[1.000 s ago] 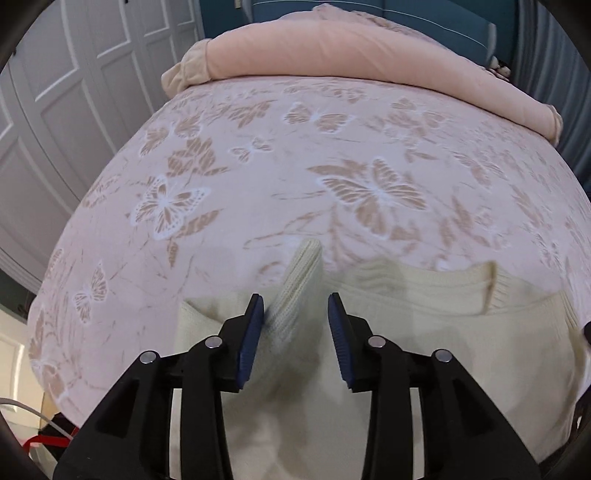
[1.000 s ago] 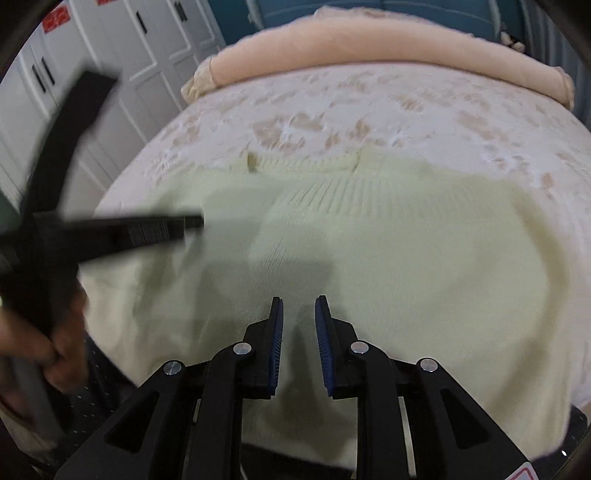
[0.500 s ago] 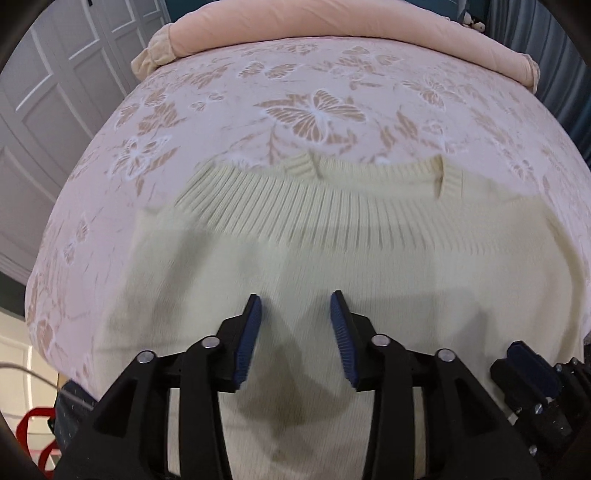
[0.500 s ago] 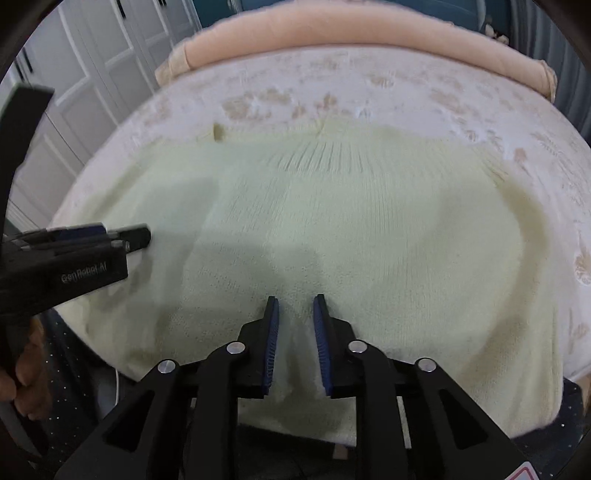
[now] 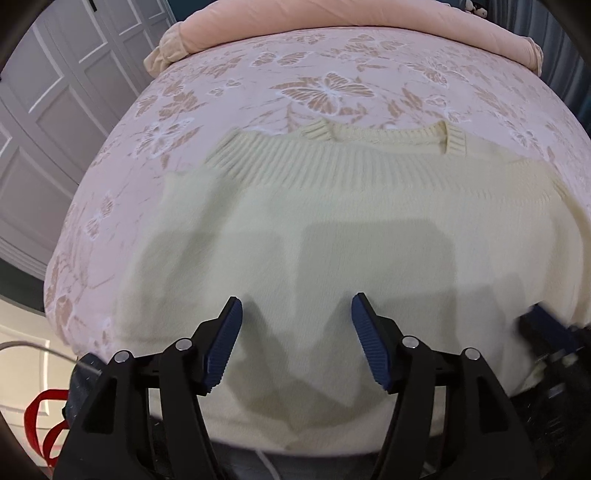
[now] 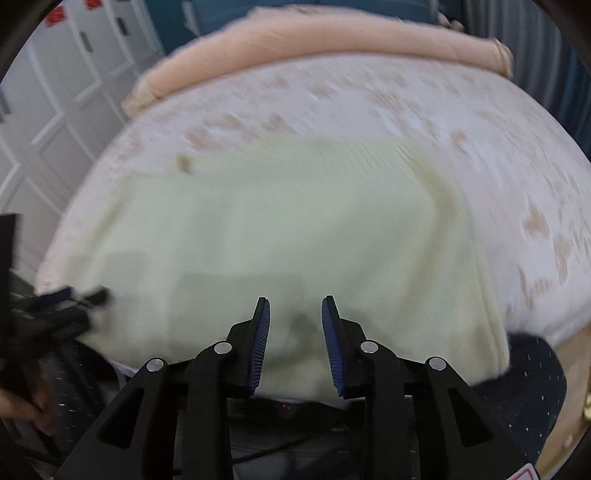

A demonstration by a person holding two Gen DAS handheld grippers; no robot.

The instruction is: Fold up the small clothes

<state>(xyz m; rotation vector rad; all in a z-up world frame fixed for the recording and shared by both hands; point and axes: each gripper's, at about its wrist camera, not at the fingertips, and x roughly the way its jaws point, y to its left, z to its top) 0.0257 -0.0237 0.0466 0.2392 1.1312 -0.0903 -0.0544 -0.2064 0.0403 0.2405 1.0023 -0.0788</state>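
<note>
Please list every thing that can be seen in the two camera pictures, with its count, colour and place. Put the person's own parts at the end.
sweater: one, pale cream knit, spread flat on the near part of the bed, ribbed edge on the far side
bed cover: one, pink with tan and white butterflies, under the sweater
rolled blanket: one, peach, across the far end of the bed
cupboard doors: several, light grey panels, left of the bed
red strap: one, red, low at the left beside the bed
left tool: one, black with blue pads, open over the near part of the sweater, jaws just opening, nothing between them
right tool: one, black with blue pads, open over the sweater's near edge, jaws just opening
hand: one, lower left of the right wrist view, holding the left tool
</note>
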